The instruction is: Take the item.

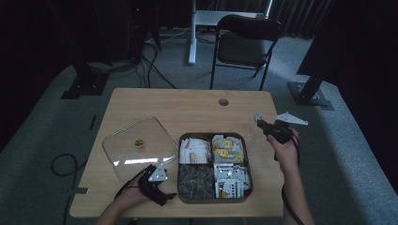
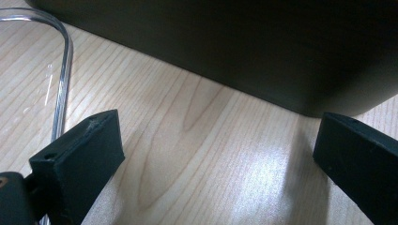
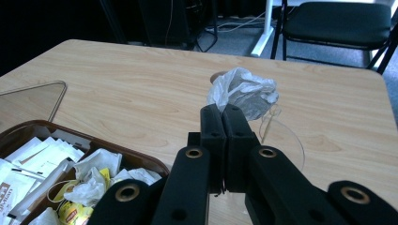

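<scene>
Right gripper view showed the crumpled clear wrapper (image 3: 244,96) pinched at the tips of the right gripper (image 3: 225,112), jaws pressed fully together on its edge. The wrapper hung over the table (image 3: 141,89), past the far-right corner of the brown tray (image 3: 136,149); a thin clear disc (image 3: 286,140) lay on the wood just beside the jaws.

High view: right gripper (image 1: 266,125) sat right of the tray (image 1: 250,187), wrapper (image 1: 259,117) at its tip.

Left gripper (image 1: 157,185) rested near the tray's near-left corner, by the clear lid (image 1: 136,147). In left gripper view, jaws stood wide apart w/ nothing between them, bare wood under, tray wall (image 2: 244,51) ahead, lid edge (image 2: 63,70) at one side.

Tray had 4 compartments: white sachets far left, yellow-tagged tea bags far right, dark packets near left, white packets near right.
</scene>
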